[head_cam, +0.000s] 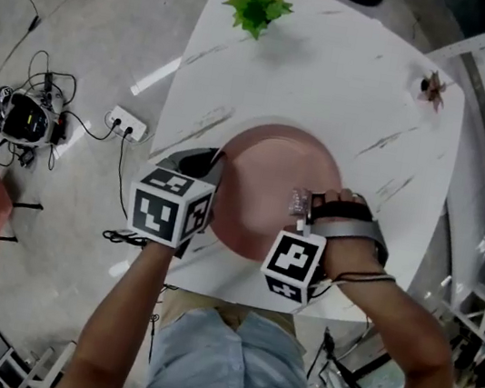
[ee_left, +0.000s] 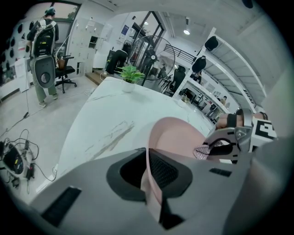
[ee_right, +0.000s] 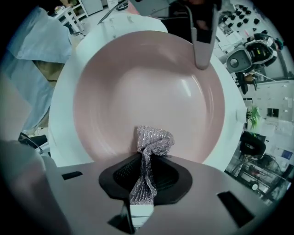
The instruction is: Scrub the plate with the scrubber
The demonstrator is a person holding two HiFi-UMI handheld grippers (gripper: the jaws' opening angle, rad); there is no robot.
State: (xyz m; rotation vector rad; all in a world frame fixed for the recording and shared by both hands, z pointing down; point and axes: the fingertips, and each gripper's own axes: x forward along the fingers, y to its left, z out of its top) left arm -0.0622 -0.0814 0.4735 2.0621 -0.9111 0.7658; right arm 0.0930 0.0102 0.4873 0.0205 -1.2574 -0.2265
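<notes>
Pink plate (ee_right: 151,92), silvery mesh scrubber (ee_right: 154,142)

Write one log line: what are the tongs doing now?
left tongs: shut on plate rim | right tongs: shut on scrubber, over plate's inside | plate: on white table

In the head view, the marker cubes on the left gripper (head_cam: 212,171) and the right gripper (head_cam: 307,205) block most of my sight of their jaws and cover the near rim of the plate (head_cam: 271,161). Only a silver scrap of the scrubber (head_cam: 297,201) peeks out there. In the right gripper view, the scrubber's lower end vanishes between the pads, and the gripper body hides the plate's near edge. A small dark thing (head_cam: 431,87) at the far corner of the table (head_cam: 336,75) is too small for me to identify.
</notes>
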